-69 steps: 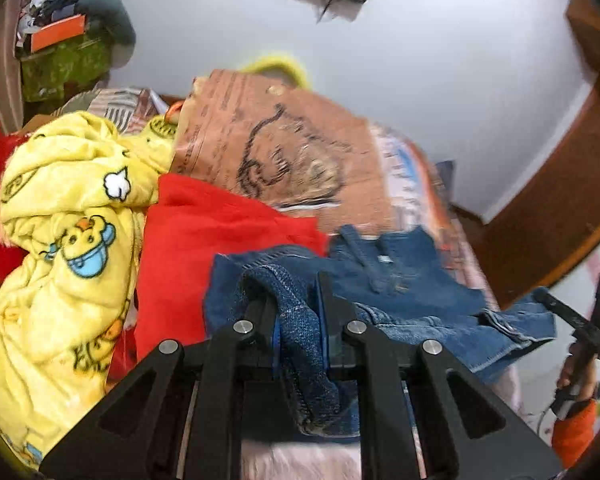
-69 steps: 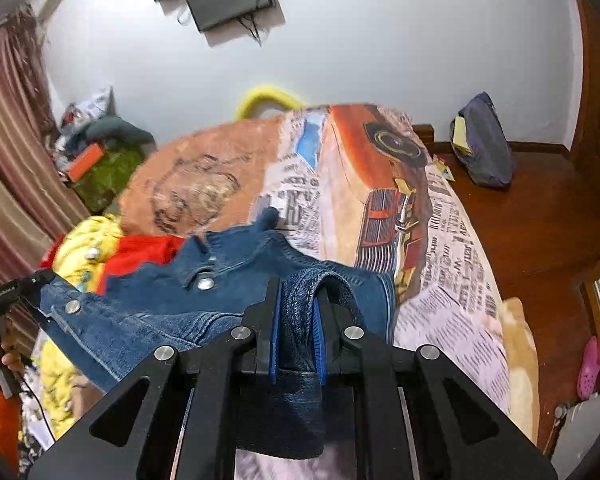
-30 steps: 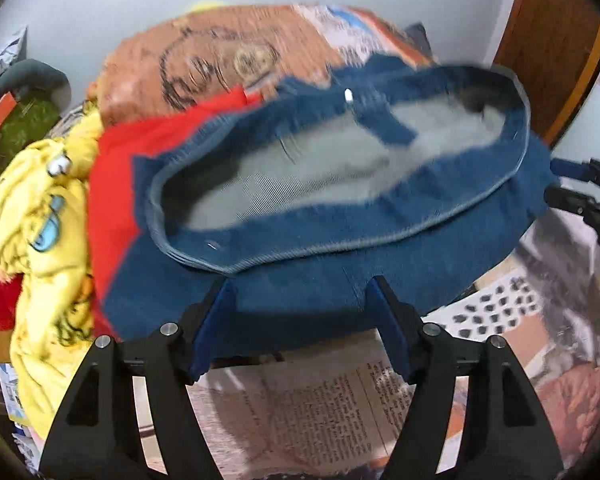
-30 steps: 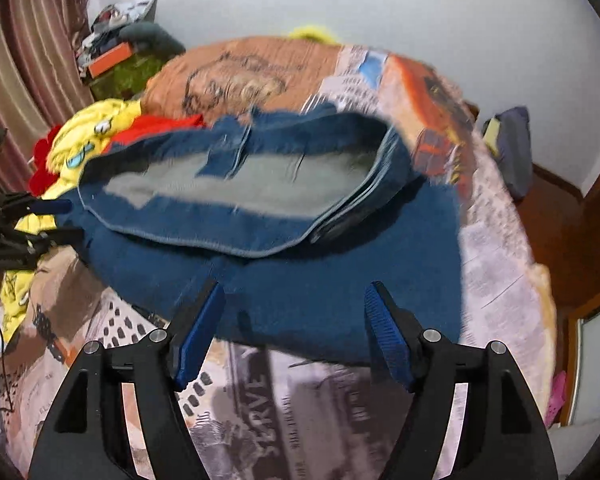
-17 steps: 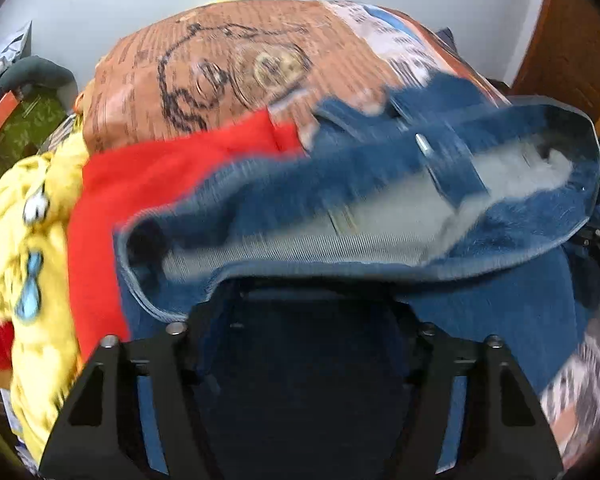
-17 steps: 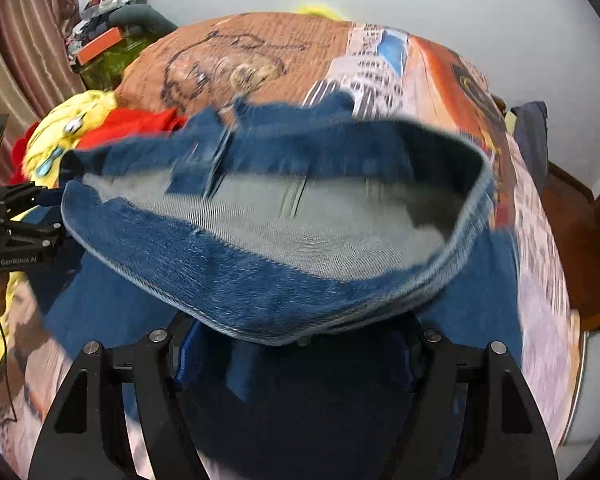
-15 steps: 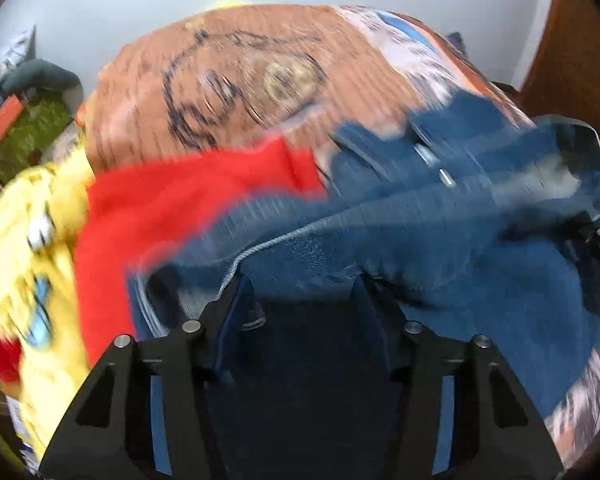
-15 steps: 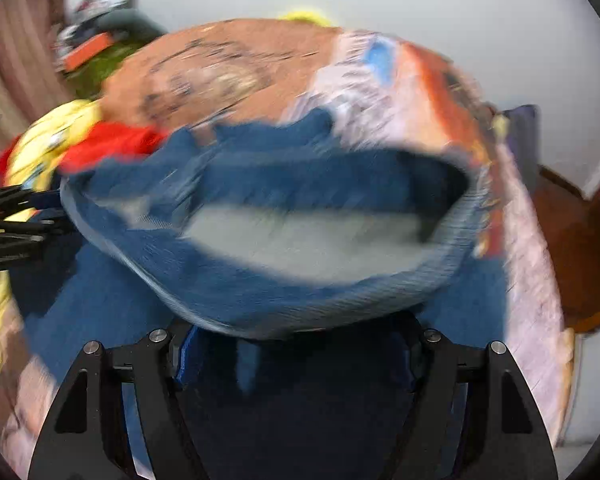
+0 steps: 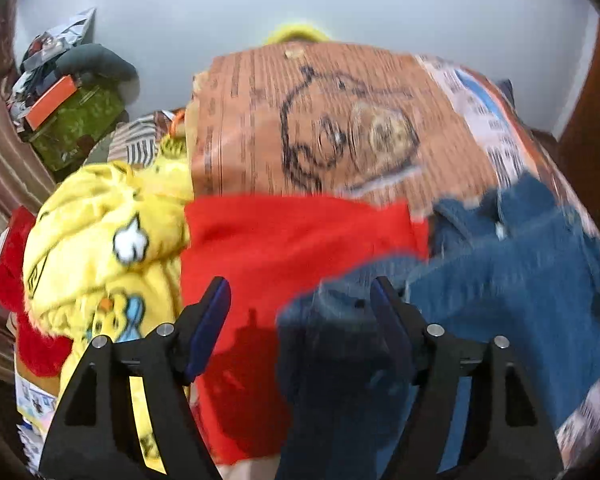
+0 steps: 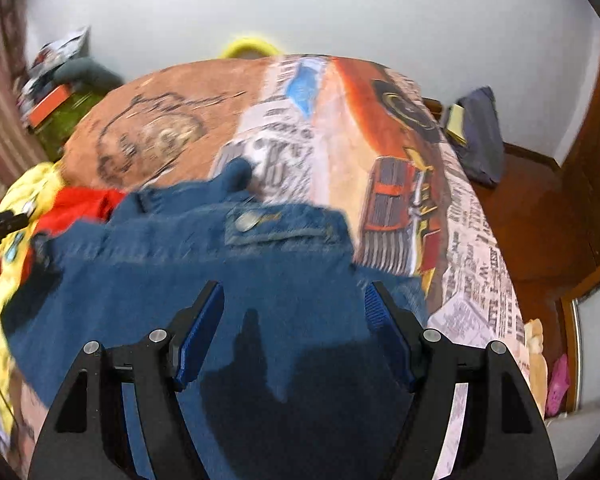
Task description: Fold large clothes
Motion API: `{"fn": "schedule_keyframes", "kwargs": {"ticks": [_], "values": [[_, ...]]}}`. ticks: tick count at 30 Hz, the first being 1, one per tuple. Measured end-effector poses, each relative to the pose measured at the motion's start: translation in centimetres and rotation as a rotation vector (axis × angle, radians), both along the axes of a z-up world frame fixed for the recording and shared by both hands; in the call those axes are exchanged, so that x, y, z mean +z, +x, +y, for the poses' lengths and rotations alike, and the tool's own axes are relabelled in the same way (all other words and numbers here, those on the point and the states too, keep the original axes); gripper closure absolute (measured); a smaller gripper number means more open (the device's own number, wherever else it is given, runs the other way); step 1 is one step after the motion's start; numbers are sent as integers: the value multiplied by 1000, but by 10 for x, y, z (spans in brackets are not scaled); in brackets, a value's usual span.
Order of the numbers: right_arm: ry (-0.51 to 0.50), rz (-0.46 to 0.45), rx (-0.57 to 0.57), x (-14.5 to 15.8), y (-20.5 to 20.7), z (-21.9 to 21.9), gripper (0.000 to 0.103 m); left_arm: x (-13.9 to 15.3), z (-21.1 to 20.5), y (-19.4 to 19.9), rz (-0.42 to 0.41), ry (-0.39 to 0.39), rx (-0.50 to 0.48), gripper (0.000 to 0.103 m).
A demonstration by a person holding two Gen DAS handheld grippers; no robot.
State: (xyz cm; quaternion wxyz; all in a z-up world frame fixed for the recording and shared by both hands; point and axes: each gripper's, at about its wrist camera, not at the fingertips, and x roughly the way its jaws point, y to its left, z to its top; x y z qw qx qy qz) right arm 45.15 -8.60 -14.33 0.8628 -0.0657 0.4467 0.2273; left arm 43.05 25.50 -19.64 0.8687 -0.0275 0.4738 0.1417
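Observation:
A blue denim jacket [image 10: 220, 272] lies spread on the printed bedspread [image 10: 380, 120], button flap facing up. My right gripper [image 10: 294, 292] hovers over its middle, open, with nothing pinched between the blue pads. In the left wrist view the jacket [image 9: 520, 280] fills the right side. My left gripper [image 9: 300, 292] is over the jacket's left edge, where it overlaps a red garment [image 9: 292, 240]. Its jaws are opening and the pads press on nothing. The picture is blurred by motion.
A yellow cartoon blanket [image 9: 100, 240] is heaped left of the red garment. Cluttered boxes [image 9: 68, 120] stand by the wall at the back left. A dark bag [image 10: 480, 136] lies on the wooden floor right of the bed. The far half of the bedspread [image 9: 340, 128] is bare.
Both grippers let go of the denim. The jacket's raised flap with the grey lining has dropped flat. The left gripper has slid left towards the red garment, and the right has moved further over the jacket.

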Motion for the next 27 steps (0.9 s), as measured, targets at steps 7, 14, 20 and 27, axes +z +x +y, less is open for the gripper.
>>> {"fn": "schedule_keyframes", "kwargs": {"ticks": [7, 14, 20, 27], "values": [[-26, 37, 118, -19, -34, 24, 33, -47, -15, -5, 130, 7, -56, 31], [-106, 7, 83, -32, -40, 23, 33, -63, 30, 41, 144, -83, 132, 23], [-79, -15, 103, -16, -46, 34, 33, -34, 23, 29, 63, -42, 167, 23], [8, -21, 180, -10, -60, 75, 33, 1, -47, -23, -16, -9, -110, 23]]}}
